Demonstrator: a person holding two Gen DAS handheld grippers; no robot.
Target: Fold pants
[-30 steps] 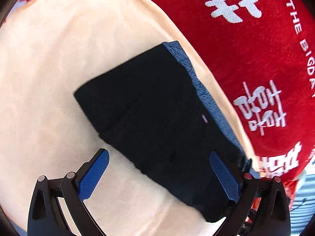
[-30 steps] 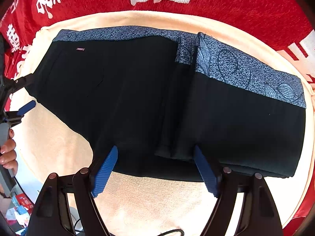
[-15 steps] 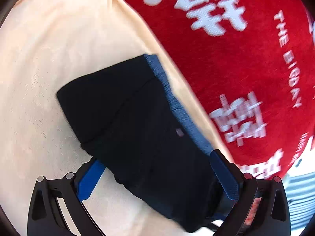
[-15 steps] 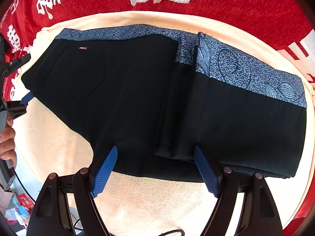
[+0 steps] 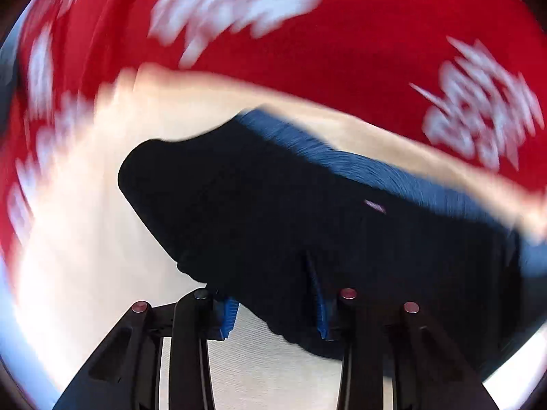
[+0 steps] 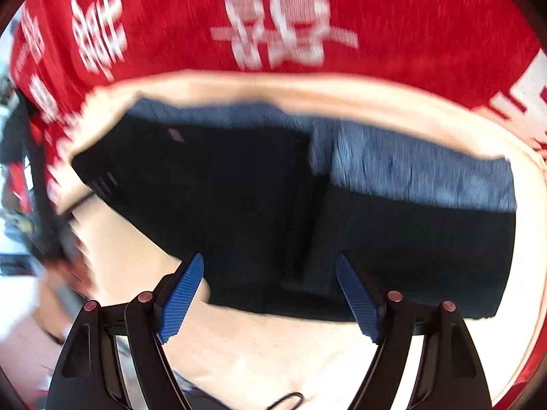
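Black pants with a blue-grey patterned waistband lie partly folded on a cream cloth. In the left wrist view the pants fill the centre, blurred by motion. My left gripper has its blue pads close together with the near edge of the pants pinched between them. My right gripper is open, its blue pads spread at the near hem of the pants, holding nothing.
A red cloth with white characters surrounds the cream cloth on the far side. The left gripper and the hand holding it show blurred at the left edge of the right wrist view.
My left gripper has closed from wide open onto the near edge of the pants and swung round. My right gripper stays open and has shifted, and both views are now blurred.
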